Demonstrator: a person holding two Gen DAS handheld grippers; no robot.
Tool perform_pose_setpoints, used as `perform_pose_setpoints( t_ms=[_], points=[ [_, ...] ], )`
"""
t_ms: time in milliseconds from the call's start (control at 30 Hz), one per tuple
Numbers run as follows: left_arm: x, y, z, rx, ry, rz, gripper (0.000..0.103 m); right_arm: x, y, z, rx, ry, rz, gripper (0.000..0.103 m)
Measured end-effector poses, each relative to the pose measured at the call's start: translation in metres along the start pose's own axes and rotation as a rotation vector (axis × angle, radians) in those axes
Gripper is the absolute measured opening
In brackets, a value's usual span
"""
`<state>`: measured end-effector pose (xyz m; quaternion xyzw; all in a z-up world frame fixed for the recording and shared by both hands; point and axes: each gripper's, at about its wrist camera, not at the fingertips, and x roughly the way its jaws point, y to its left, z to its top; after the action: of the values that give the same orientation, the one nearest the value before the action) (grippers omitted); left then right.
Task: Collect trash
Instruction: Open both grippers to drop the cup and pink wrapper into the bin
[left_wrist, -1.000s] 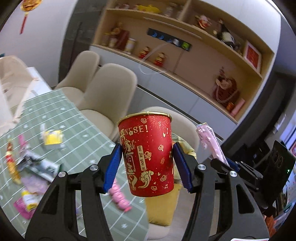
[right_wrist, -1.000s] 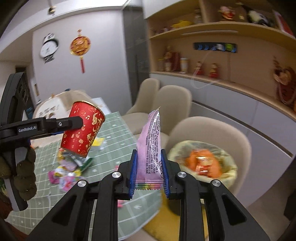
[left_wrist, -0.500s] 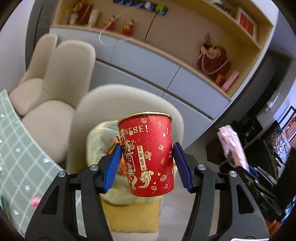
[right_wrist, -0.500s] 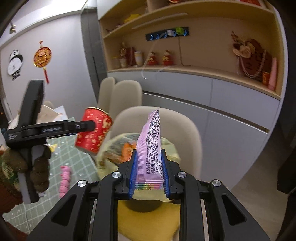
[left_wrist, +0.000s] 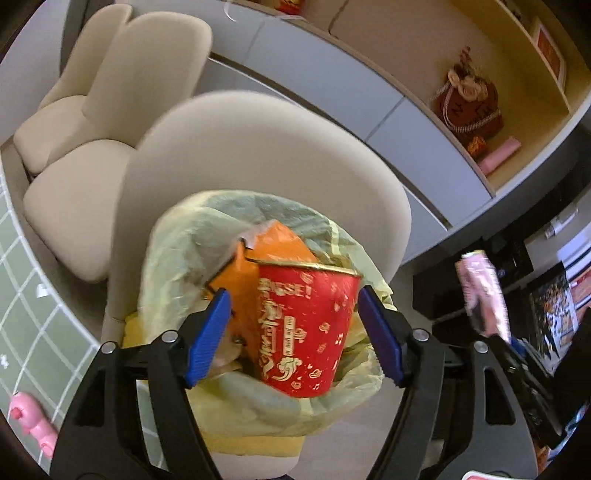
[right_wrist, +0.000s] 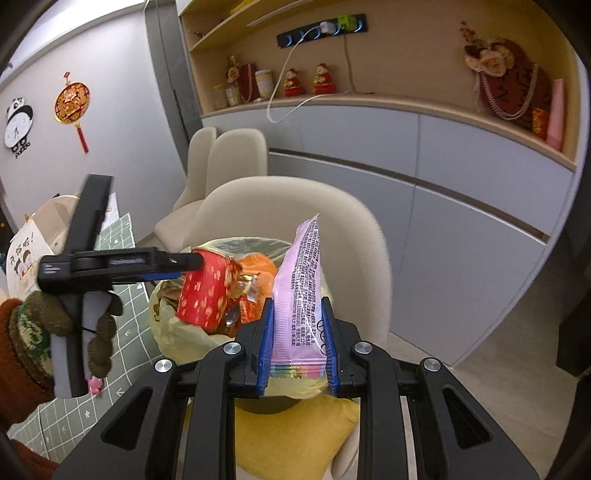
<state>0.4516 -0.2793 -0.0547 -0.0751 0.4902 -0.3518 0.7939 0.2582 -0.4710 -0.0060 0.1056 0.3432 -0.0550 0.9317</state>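
Risk is arising at the trash bag (left_wrist: 184, 236): left gripper (left_wrist: 295, 332) is standing spread, red cup (left_wrist: 306, 328) loose over heaped trash and possibly tipping out. Right gripper (right_wrist: 297, 345) is clamping the pink wrapper (right_wrist: 299, 295) beside it.

A beige chair (right_wrist: 295, 206) stands beyond the fingers. Left of them lies a green checked tablecloth (left_wrist: 26, 317). A yellow cushion (right_wrist: 295, 435) sits beneath them.
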Motion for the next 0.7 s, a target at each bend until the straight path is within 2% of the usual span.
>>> perform_pose_setpoints(
  t_ms=[133,333,433,533,600,700],
  points=[
    [-0.037,0.011,-0.003,-0.038,-0.067,0.048,0.068,0.023,0.025,0.016,-0.061,0.004,0.073,0.023],
    [-0.093,0.035,-0.025,-0.078,-0.135,0.106,0.068,0.06,0.089,0.042,-0.229,-0.007,0.196,0.023],
    [-0.115,0.05,-0.04,-0.124,-0.152,0.136,0.068,0.102,0.102,0.039,-0.272,0.093,0.164,0.023],
    [-0.134,0.064,-0.055,-0.17,-0.169,0.155,0.068,0.139,0.092,0.031,-0.259,0.2,0.125,0.023],
    [-0.143,0.072,-0.065,-0.193,-0.174,0.171,0.068,0.156,0.081,0.027,-0.219,0.263,0.137,0.023],
    [-0.149,0.082,-0.074,-0.228,-0.166,0.178,0.068,0.164,0.07,0.025,-0.183,0.307,0.147,0.023]
  ],
)
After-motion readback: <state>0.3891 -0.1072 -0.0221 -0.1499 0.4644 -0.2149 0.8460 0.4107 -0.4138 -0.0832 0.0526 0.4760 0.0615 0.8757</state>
